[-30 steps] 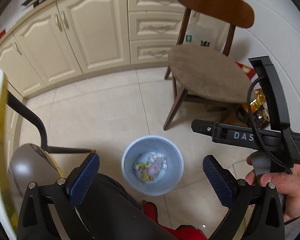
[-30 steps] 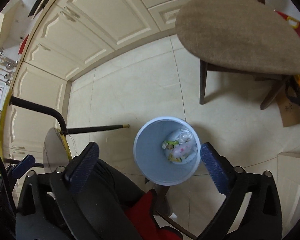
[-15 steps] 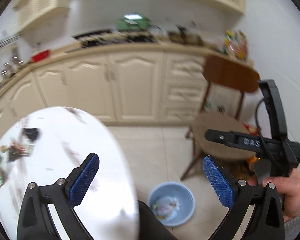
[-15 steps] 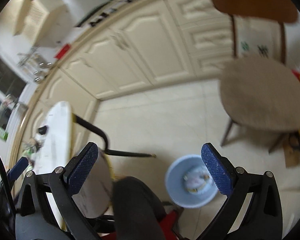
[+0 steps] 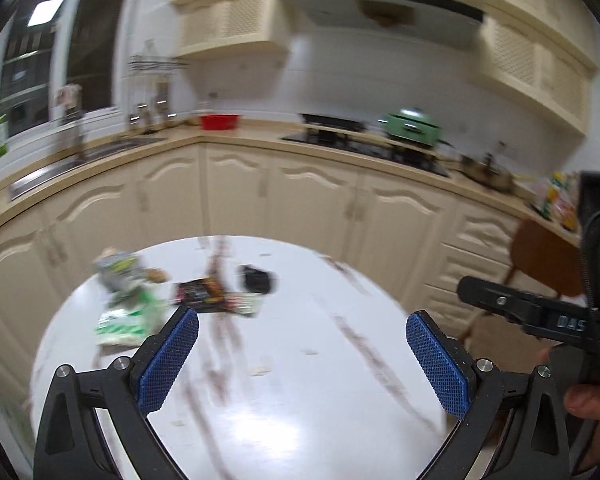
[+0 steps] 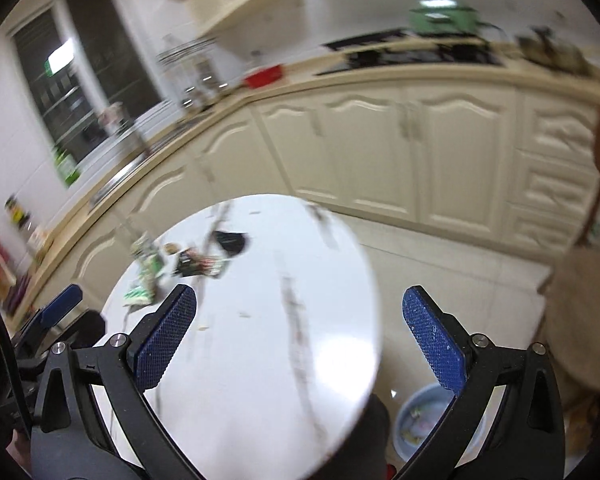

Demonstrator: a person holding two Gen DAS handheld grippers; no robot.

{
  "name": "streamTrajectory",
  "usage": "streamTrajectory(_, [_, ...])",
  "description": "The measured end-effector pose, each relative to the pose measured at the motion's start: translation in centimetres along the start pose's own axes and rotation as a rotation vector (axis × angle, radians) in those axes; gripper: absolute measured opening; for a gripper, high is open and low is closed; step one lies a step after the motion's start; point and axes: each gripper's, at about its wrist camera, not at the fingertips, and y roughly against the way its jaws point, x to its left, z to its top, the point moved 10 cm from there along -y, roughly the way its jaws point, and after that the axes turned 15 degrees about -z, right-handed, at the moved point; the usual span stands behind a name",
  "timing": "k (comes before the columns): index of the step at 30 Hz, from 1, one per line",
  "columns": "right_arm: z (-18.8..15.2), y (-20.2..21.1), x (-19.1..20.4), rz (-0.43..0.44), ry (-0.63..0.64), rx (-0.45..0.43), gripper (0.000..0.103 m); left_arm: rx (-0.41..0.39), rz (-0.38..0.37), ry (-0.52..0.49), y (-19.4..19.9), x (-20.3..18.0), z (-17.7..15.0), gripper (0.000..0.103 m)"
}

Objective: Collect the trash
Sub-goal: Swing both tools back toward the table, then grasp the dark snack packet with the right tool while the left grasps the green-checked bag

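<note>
Crumpled green-and-white plastic wrappers (image 5: pixel 124 312) on far left of round white marble table (image 5: pixel 300 420): light, limp, crackly, best pinched mid-fold; both blue-padded grippers (image 5: pixel 300 360) (image 6: pixel 300 340) spread wide, empty.

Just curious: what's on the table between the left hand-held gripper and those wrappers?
Bare white tabletop with small crumbs, in the left wrist view, up to the wrappers.

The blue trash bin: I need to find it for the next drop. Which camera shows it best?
The right wrist view. The blue trash bin sits on the floor at the lower right, beside the white table, partly hidden behind a finger of the right hand-held gripper. The left wrist view does not show it at all.
</note>
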Motion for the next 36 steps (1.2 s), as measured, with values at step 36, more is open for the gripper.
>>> streamTrajectory(36, [-2.2, -20.0, 21.9, 0.14, 0.302, 0.241, 0.088, 0.252, 0.247, 0.115, -12.4, 22.4, -2.1, 0.102])
